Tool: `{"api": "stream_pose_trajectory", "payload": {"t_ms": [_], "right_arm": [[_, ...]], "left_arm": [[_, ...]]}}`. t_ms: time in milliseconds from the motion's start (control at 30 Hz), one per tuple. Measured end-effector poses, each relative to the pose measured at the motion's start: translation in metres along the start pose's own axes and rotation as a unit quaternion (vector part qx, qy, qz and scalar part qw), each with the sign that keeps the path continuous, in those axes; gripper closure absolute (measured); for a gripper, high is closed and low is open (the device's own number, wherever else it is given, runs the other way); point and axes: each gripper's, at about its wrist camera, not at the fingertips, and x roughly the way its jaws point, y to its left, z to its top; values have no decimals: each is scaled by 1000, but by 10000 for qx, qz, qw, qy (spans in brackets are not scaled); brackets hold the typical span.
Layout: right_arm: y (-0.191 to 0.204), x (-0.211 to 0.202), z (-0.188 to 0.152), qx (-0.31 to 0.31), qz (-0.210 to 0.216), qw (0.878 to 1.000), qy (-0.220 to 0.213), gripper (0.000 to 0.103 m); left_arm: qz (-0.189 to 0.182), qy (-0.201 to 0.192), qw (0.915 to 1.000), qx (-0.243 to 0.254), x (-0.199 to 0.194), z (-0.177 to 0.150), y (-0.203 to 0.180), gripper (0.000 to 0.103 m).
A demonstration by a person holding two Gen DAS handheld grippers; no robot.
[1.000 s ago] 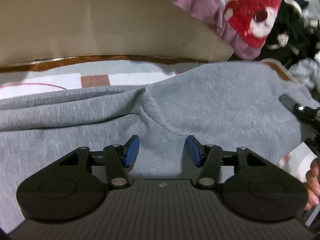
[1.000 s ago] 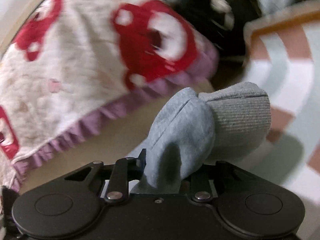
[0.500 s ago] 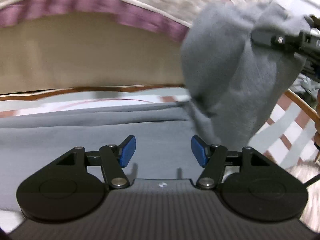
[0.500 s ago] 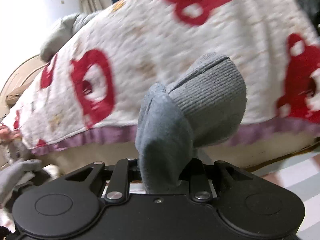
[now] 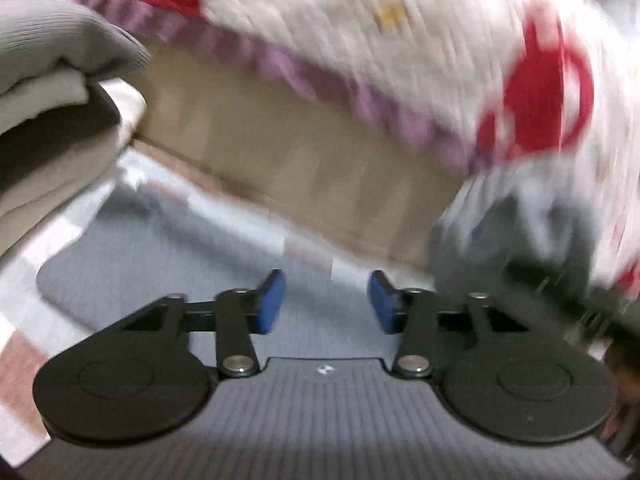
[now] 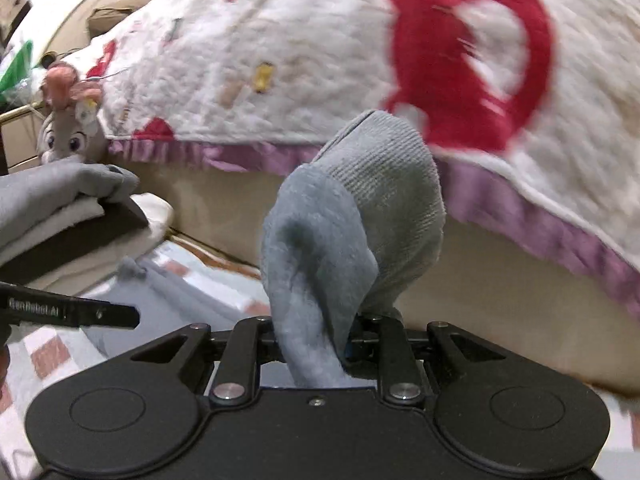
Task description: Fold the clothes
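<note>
The grey sweatshirt point(image 5: 160, 276) lies partly flat on the patterned mat, blurred by motion. My left gripper point(image 5: 326, 302) hovers over it, its blue pads apart and closing with nothing between them. My right gripper point(image 6: 316, 344) is shut on a bunched end of the grey sweatshirt point(image 6: 360, 220), whose ribbed cuff stands up above the jaws. That lifted cloth shows as a grey blur point(image 5: 516, 240) at the right of the left wrist view. One black finger point(image 6: 100, 314) of the left gripper reaches in at the left of the right wrist view.
A stack of folded clothes point(image 5: 52, 80) sits at the left, also in the right wrist view point(image 6: 60, 204). A white quilt with red prints and a purple frill point(image 5: 400, 40) hangs over the beige bed side point(image 5: 300, 160). A plush toy point(image 6: 68, 136) sits behind the stack.
Both grippers have swung leftward along the bed, the right one carrying the grey cuff. The folded stack has come into view. The left jaws have narrowed.
</note>
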Motion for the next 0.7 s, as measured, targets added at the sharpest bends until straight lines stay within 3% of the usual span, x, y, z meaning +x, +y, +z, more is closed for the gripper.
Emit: {"api": "stream_pose_trajectory", "payload": {"t_ms": [100, 233, 300, 367, 467, 600, 700], "right_arm": [[40, 26, 23, -129, 179, 9992, -338, 79], [106, 65, 34, -414, 466, 9969, -490, 79], [139, 83, 34, -650, 591, 9950, -470, 79], [170, 102, 24, -965, 629, 9925, -398, 79], [200, 135, 5, -1238, 681, 9900, -23, 78], [214, 167, -13, -1134, 1001, 9849, 836, 66], [213, 157, -17, -1066, 1176, 9845, 749, 61]], "left_arm": [[-110, -697, 9972, -260, -10, 26, 32, 64], [245, -584, 9980, -71, -13, 36, 64, 64], [250, -674, 9963, -476, -25, 39, 82, 63], [42, -706, 9918, -1061, -34, 46, 105, 62], [32, -529, 9889, -1385, -28, 49, 124, 61], [218, -118, 9890, -1456, -12, 43, 136, 60], [402, -90, 9884, -1462, -9, 44, 134, 60]]}}
